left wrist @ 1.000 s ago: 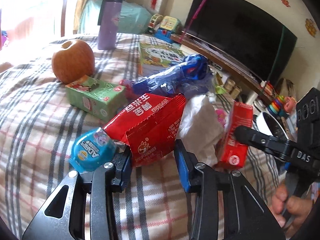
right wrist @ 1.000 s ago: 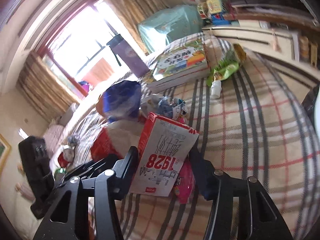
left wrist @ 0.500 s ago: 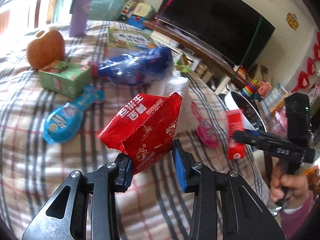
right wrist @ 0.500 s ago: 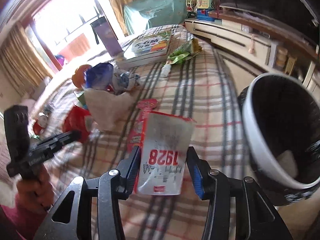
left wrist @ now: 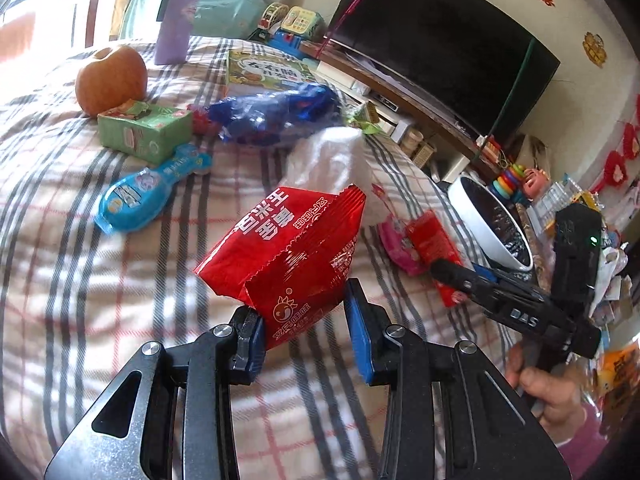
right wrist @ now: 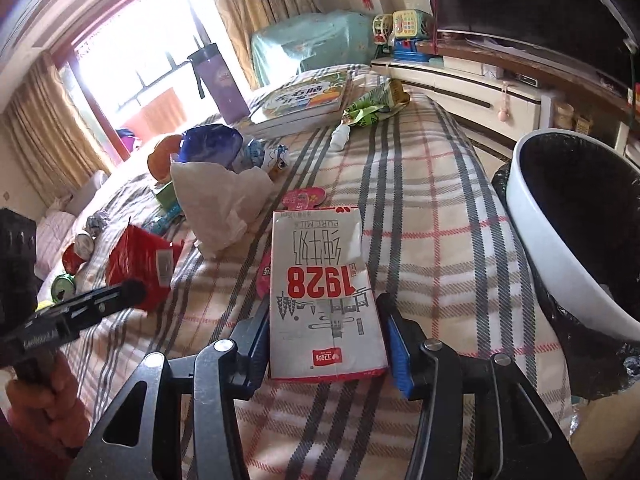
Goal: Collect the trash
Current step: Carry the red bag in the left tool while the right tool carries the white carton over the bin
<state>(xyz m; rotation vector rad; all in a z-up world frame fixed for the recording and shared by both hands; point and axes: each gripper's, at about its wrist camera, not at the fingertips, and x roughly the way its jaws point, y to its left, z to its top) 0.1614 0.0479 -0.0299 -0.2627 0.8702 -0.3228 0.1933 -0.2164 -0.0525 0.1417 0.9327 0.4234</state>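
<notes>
Red and shiny, the snack bag (left wrist: 292, 256) sits pinched at its bottom corner in my left gripper (left wrist: 304, 336). The jaws are narrow and the blue pads press the crinkly foil. It is lifted off the checked blanket (left wrist: 60, 200). My right gripper (right wrist: 324, 340) holds the milk carton (right wrist: 324, 292) by its two long sides, and the carton looks flat and squashed.

I think the step now is to carry both to the trash bin (right wrist: 532, 216). The bin has a white rim and a black liner, and it stands just beside the bed edge on my right. The carton is near it. The red bag is farther away.

To do this well, I should keep both grips tight until each thing is right over the dark hole. The foil is slippery and held only by a corner, so I should move it slowly and not shake it. The carton should go in first, since it is closer. Then my right gripper should pull back so the two grippers do not bump.

More trash waits on the blanket: a white tissue (left wrist: 332, 160), a blue wrapper (left wrist: 276, 116), a pink wrapper (left wrist: 396, 240), a green box (left wrist: 144, 132) and a light blue packet (left wrist: 148, 192). The apple (left wrist: 112, 78), the purple bottle (left wrist: 178, 16) and the book (left wrist: 268, 68) are probably not trash, so I would leave them.
</notes>
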